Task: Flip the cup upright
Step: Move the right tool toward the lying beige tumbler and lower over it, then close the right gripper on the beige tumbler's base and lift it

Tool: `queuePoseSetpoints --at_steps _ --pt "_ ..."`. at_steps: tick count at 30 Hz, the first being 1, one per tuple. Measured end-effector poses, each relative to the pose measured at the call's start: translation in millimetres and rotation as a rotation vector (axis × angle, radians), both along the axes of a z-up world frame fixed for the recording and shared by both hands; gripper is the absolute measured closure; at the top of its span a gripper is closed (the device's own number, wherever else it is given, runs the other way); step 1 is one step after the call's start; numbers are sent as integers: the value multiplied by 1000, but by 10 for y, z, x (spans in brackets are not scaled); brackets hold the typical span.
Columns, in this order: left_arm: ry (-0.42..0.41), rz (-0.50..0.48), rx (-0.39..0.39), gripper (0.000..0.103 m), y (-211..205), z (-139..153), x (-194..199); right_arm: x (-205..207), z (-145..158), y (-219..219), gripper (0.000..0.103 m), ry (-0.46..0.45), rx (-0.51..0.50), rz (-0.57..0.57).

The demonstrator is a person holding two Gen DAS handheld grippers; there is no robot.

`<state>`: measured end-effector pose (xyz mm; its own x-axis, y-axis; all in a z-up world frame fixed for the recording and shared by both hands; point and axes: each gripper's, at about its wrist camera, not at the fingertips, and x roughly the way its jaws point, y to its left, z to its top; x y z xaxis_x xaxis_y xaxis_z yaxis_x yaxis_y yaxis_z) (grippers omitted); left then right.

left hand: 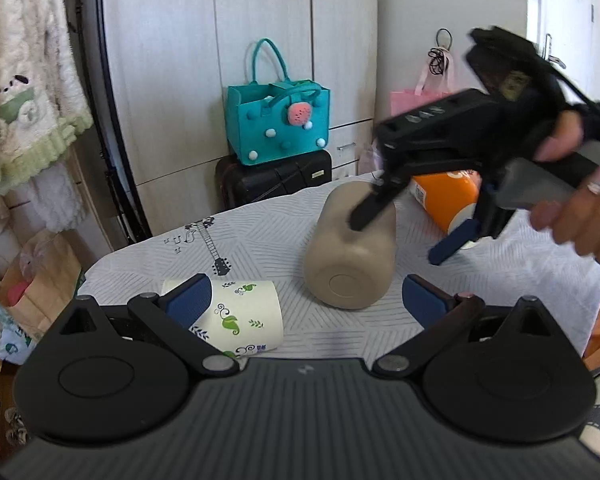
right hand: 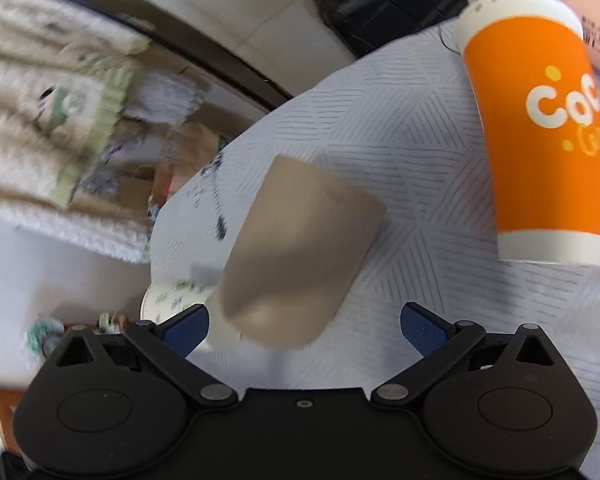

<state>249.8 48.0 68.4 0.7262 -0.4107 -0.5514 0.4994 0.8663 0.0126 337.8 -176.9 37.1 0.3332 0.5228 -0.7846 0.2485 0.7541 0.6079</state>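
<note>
The beige cup (left hand: 350, 258) lies on its side on the patterned tabletop (left hand: 520, 264), base toward the left wrist camera; the right gripper (left hand: 396, 236) hangs over it from the right, fingers spread wide and holding nothing, one finger (left hand: 370, 208) across the cup's upper side; the left gripper (left hand: 306, 300) is low in front, fingers wide apart and empty; a leaf-printed paper cup (left hand: 244, 318) lies near its left finger; an orange cup (right hand: 540, 128) lies behind.

The beige cup (right hand: 296, 256) is motion-blurred in the right wrist view. The right gripper (left hand: 396, 236) hides most of the orange cup (left hand: 446, 196).
</note>
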Motion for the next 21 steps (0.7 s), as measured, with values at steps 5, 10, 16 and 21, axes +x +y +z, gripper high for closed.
queuePoseSetpoints --at_steps 5,10,16,21 --pt "-11 -37 5 0 9 -69 -53 184 4 33 0 -3 -27 -40" --pt "3 -39 -7 0 46 -102 -18 279 -109 125 0 30 -40 -69" --pt "29 -18 -70 0 256 -172 88 360 -149 206 0 33 -54 -92" --pt "42 -3 -83 0 363 -210 150 434 -185 253 0 43 -76 -92"
